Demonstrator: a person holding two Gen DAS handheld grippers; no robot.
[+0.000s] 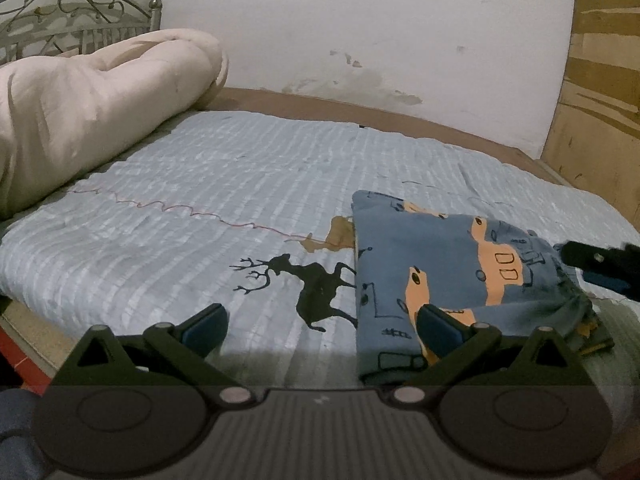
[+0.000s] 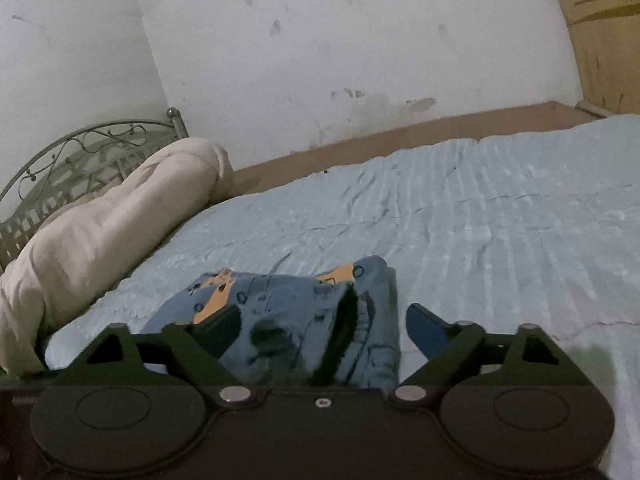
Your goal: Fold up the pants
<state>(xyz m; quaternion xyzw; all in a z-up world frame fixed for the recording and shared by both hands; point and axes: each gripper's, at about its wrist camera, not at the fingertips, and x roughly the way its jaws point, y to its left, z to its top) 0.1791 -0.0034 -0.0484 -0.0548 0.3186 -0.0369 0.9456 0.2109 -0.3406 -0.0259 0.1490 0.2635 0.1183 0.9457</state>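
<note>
The pants (image 1: 460,272) are blue with orange car prints and lie folded in a compact bundle on the light blue bedspread (image 1: 200,200), right of centre in the left wrist view. My left gripper (image 1: 320,326) is open just above the bedspread; its right finger (image 1: 436,328) hangs over the bundle's near left edge and its left finger is over bare cloth. My right gripper (image 1: 580,268) pokes in at the bundle's right end. In the right wrist view that gripper (image 2: 322,330) stands open, the pants (image 2: 296,312) lying loose between its fingers, and the right finger (image 2: 428,332) is over the bedspread.
A rolled cream duvet (image 1: 88,112) lies at the left end of the bed in front of a metal headboard (image 1: 60,20). A black deer print (image 1: 312,284) marks the bedspread beside the pants. A stained white wall (image 1: 360,40) stands behind and a wooden panel (image 1: 600,100) at the right.
</note>
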